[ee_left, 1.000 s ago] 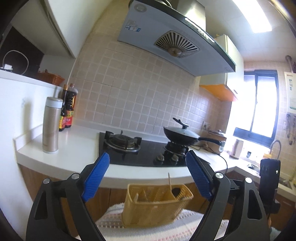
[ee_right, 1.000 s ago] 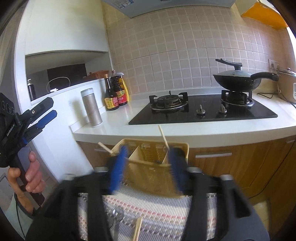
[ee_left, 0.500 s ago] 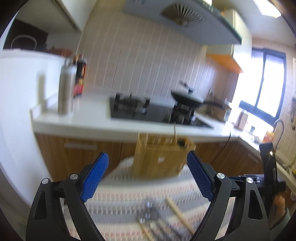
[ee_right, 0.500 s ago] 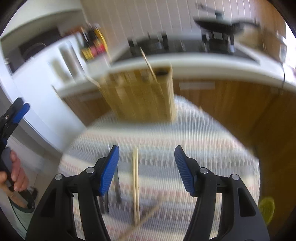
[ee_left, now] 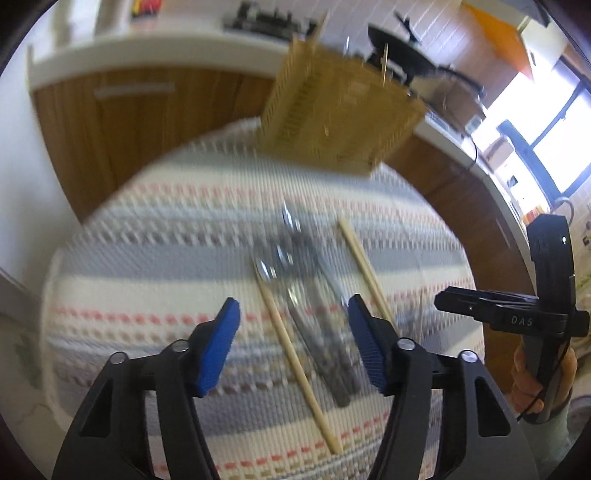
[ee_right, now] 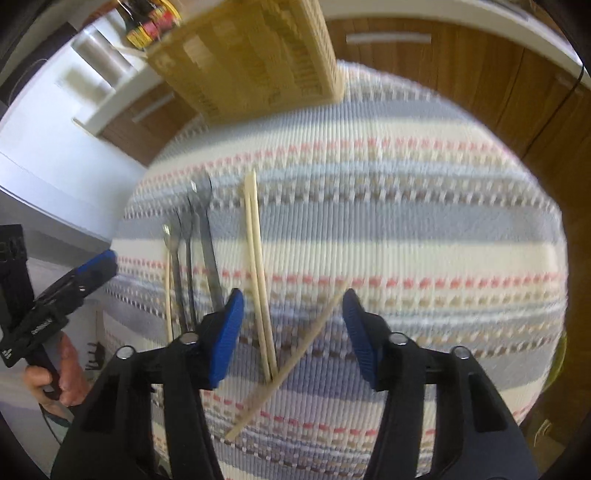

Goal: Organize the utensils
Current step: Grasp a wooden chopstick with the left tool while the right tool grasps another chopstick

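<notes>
A yellow slotted utensil basket (ee_left: 340, 114) stands at the far edge of a round table with a striped cloth (ee_left: 166, 229); it also shows in the right wrist view (ee_right: 251, 55). Metal utensils (ee_left: 314, 302) and wooden chopsticks (ee_left: 295, 362) lie on the cloth. In the right wrist view the metal utensils (ee_right: 195, 251) lie left of a chopstick pair (ee_right: 258, 266), with a third chopstick (ee_right: 291, 365) crossing them. My left gripper (ee_left: 293, 339) is open above the metal utensils. My right gripper (ee_right: 291, 332) is open above the chopsticks. Both are empty.
Wooden cabinets (ee_left: 155, 107) and a white counter (ee_left: 147, 48) stand behind the table. A black pan (ee_left: 402, 48) sits on the stove. Sauce bottles (ee_right: 151, 18) stand on the counter. The other gripper shows at each view's edge (ee_left: 517, 317) (ee_right: 48, 306).
Both grippers have tipped down from facing the kitchen wall to looking at the tabletop, and have come closer to the utensils. Both stayed open.
</notes>
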Action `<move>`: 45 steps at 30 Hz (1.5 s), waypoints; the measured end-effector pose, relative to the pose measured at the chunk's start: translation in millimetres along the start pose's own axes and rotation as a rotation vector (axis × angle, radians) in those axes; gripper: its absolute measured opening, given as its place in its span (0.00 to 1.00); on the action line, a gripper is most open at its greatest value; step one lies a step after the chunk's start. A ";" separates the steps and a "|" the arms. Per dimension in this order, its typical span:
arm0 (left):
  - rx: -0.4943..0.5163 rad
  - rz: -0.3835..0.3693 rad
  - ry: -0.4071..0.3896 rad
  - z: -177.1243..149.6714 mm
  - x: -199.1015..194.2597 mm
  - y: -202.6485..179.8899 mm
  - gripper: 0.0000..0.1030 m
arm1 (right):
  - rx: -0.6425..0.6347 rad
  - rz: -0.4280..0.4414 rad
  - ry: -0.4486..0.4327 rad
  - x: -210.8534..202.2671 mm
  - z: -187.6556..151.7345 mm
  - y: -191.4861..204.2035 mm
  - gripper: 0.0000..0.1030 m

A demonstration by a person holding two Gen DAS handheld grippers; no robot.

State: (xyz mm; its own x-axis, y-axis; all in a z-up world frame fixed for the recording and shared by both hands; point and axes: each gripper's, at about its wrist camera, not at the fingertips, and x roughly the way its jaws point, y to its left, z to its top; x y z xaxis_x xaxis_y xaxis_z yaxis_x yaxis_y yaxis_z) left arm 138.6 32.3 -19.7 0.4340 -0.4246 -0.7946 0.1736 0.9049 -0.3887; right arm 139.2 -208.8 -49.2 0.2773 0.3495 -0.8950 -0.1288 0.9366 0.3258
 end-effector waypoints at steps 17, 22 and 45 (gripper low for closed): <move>0.195 0.220 0.131 -25.8 45.8 -30.9 0.41 | 0.039 -0.092 0.137 44.8 -14.4 9.2 0.28; 0.256 0.277 0.123 -30.3 52.2 -43.4 0.37 | -0.091 -0.210 0.120 54.3 -21.5 36.2 0.11; 0.071 0.204 0.098 -26.7 9.0 32.6 0.08 | -0.188 -0.179 0.076 53.7 -14.6 15.4 0.05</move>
State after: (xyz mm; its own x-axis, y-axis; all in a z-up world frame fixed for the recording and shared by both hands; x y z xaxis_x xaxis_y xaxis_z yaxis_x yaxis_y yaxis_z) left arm 124.5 57.2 -51.9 0.3791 -0.2308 -0.8961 0.1546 0.9706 -0.1846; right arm 138.1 -176.0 -96.7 0.2400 0.1694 -0.9559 -0.2608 0.9597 0.1045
